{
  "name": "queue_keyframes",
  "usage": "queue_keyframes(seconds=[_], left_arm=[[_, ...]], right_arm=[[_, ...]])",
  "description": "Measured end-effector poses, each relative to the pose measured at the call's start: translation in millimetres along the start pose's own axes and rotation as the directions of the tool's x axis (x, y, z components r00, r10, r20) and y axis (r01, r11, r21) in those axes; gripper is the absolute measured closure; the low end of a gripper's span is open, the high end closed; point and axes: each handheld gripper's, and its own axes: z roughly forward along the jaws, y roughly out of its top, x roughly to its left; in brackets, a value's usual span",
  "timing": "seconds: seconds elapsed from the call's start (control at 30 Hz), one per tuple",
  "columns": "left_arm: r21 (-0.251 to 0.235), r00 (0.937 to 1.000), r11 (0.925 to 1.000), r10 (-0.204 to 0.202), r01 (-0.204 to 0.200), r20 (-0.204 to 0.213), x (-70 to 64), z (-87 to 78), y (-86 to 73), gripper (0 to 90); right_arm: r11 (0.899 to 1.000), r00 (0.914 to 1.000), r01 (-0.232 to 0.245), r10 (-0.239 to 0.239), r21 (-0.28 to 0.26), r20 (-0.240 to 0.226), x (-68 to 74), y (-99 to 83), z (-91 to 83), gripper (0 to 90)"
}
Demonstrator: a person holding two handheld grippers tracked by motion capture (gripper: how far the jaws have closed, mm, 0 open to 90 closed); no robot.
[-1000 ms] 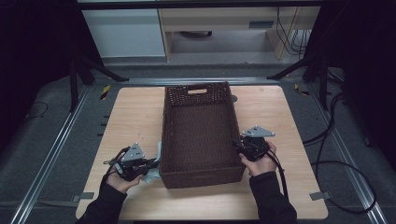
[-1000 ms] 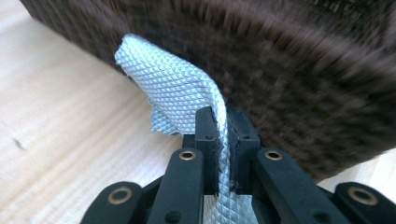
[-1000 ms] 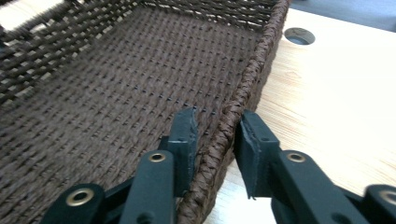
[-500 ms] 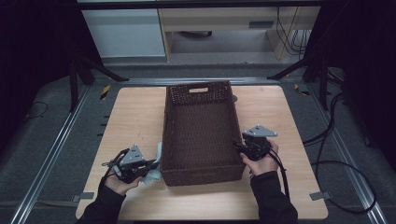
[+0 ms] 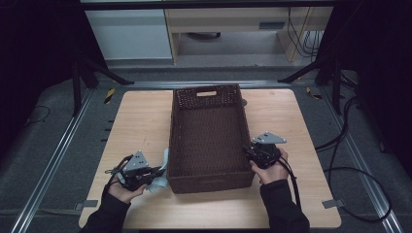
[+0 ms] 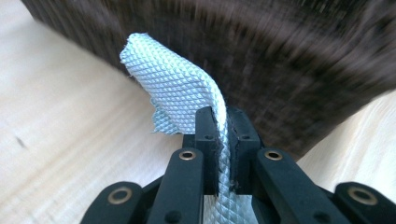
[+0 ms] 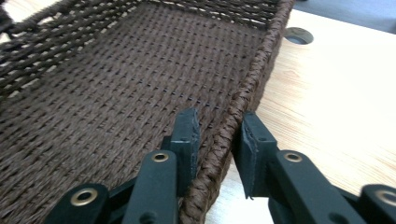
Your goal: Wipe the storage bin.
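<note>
At a wooden bench (image 5: pixel 136 121), a person works two hand-held tools around a dark woven basket (image 5: pixel 209 141) that sits lengthwise at the middle of the surface. The left claw (image 6: pixel 223 140) is clamped on a strip of pale, diamond-textured cloth (image 6: pixel 173 88), whose free end curls upward just beside the basket's near left corner. The right claw (image 7: pixel 217 140) straddles the basket's right rim near the front, one jaw inside and one outside, a gap showing on the outer side, so it appears not yet fully closed on the weave. The step in hand looks to be steadying the basket while the cloth is brought to it; the next move likely calls for lifting the cloth over the wall and releasing it inside the empty basket
</note>
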Motion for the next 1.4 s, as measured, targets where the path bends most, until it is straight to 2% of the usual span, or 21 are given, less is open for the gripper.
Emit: queue_keyframes(seconds=[0.07, 0.13, 0.3, 0.43, 0.47, 0.5, 0.53, 0.6, 0.7, 0.77, 0.83, 0.9, 0.93, 0.97, 1.0, 1.03, 1.07, 1.17, 1.27, 1.4], left_arm=[[-0.047, 0.9998, 0.9987, 0.020, -0.021, -0.005, -5.3, -12.3, 9.4, 84.0], [-0.064, 0.9993, 0.9972, 0.037, -0.037, -0.010, -9.1, -17.9, 14.3, 84.0], [-0.062, 0.9980, 0.9964, 0.056, -0.057, -0.028, -10.7, -20.3, 16.7, 84.0], [-0.023, 0.9988, 0.9988, 0.043, -0.044, -0.024, -6.2, -15.4, 8.1, 84.0], [-0.003, 0.9989, 0.9991, 0.042, -0.042, -0.023, -5.5, -12.2, 3.5, 84.0], [0.028, 0.9991, 0.9989, 0.039, -0.038, -0.018, -5.1, -6.8, -2.8, 84.0], [0.028, 0.9991, 0.9989, 0.039, -0.038, -0.018, -5.1, -6.8, -2.8, 84.0], [0.061, 0.9997, 0.9978, 0.025, -0.025, -0.003, -5.0, 1.1, -9.4, 84.0], [0.100, 0.9996, 0.9948, 0.022, -0.023, 0.017, -7.5, 11.1, -14.4, 84.0], [0.111, 0.9995, 0.9934, 0.027, -0.029, 0.017, -9.3, 13.5, -14.5, 84.0], [0.104, 0.9996, 0.9942, 0.028, -0.029, 0.011, -10.3, 11.9, -12.1, 84.0], [0.062, 0.9998, 0.9978, 0.022, -0.022, 0.002, -10.3, 3.7, -7.4, 84.0], [0.062, 0.9998, 0.9978, 0.022, -0.022, 0.002, -10.3, 3.7, -7.4, 84.0], [0.026, 0.9998, 0.9995, 0.019, -0.019, -0.005, -10.3, -4.2, -3.1, 84.0], [0.026, 0.9998, 0.9995, 0.019, -0.019, -0.005, -10.3, -4.2, -3.1, 84.0], [-0.015, 0.9998, 0.9997, 0.017, -0.017, -0.009, -11.1, -13.3, 1.8, 84.0], [-0.031, 0.9998, 0.9993, 0.019, -0.020, -0.008, -12.0, -17.6, 4.6, 84.0], [-0.059, 0.9991, 0.9975, 0.039, -0.040, -0.016, -16.5, -27.0, 10.3, 84.0], [-0.059, 0.9988, 0.9972, 0.045, -0.046, -0.020, -19.6, -28.6, 10.7, 84.0], [-0.032, 0.9990, 0.9986, 0.041, -0.041, -0.015, -22.0, -24.4, 4.1, 84.0]], right_arm=[[1.000, 0.9998, -0.013, 0.013, 0.001, 0.015, -0.4, 1.1, 0.9, 72.7], [1.000, 0.9995, -0.013, 0.013, -0.001, 0.029, -0.1, 1.7, 1.7, 73.1], [0.999, 0.9964, -0.038, 0.038, 0.002, 0.075, 4.1, 4.4, 4.7, 73.1], [0.999, 0.9953, -0.041, 0.041, 0.008, 0.088, 8.0, 5.4, 5.3, 71.3], [0.999, 0.9970, -0.035, 0.036, -0.012, 0.068, 6.0, 3.7, 3.1, 63.5], [0.999, 0.9972, -0.032, 0.034, -0.023, 0.066, 5.0, 3.1, 2.1, 59.4], [0.999, 0.9972, -0.032, 0.034, -0.023, 0.066, 5.0, 3.1, 2.1, 59.4], [0.998, 0.9986, -0.030, 0.033, -0.058, 0.042, 1.5, 3.0, -3.2, 52.6], [0.998, 0.9996, -0.015, 0.017, -0.066, 0.024, -1.5, 1.5, -8.7, 51.3], [0.998, 0.9996, -0.016, 0.017, -0.060, 0.020, -2.0, 0.9, -8.7, 51.4], [0.998, 0.9996, -0.029, 0.029, -0.053, -0.004, -3.1, -0.6, -6.2, 55.7], [0.999, 0.9998, -0.021, 0.020, -0.033, -0.004, 0.1, -0.7, -2.4, 63.9], [0.999, 0.9998, -0.021, 0.020, -0.033, -0.004, 0.1, -0.7, -2.4, 63.9], [0.999, 0.9994, -0.022, 0.023, -0.028, 0.025, 3.4, -0.8, 0.2, 68.3], [0.999, 0.9994, -0.022, 0.023, -0.028, 0.025, 3.4, -0.8, 0.2, 68.3], [0.999, 0.9974, -0.032, 0.033, -0.019, 0.064, 6.1, 0.5, 0.8, 70.9], [1.000, 0.9962, -0.020, 0.021, -0.016, 0.084, 7.1, 1.0, 1.3, 71.4], [0.999, 0.9948, -0.028, 0.029, -0.016, 0.097, 7.4, 1.5, 1.9, 72.2], [0.999, 0.9945, -0.034, 0.035, -0.016, 0.099, 7.8, 1.5, 2.0, 72.3], [0.999, 0.9941, -0.040, 0.042, -0.017, 0.100, 11.0, 1.1, 1.2, 71.6]])
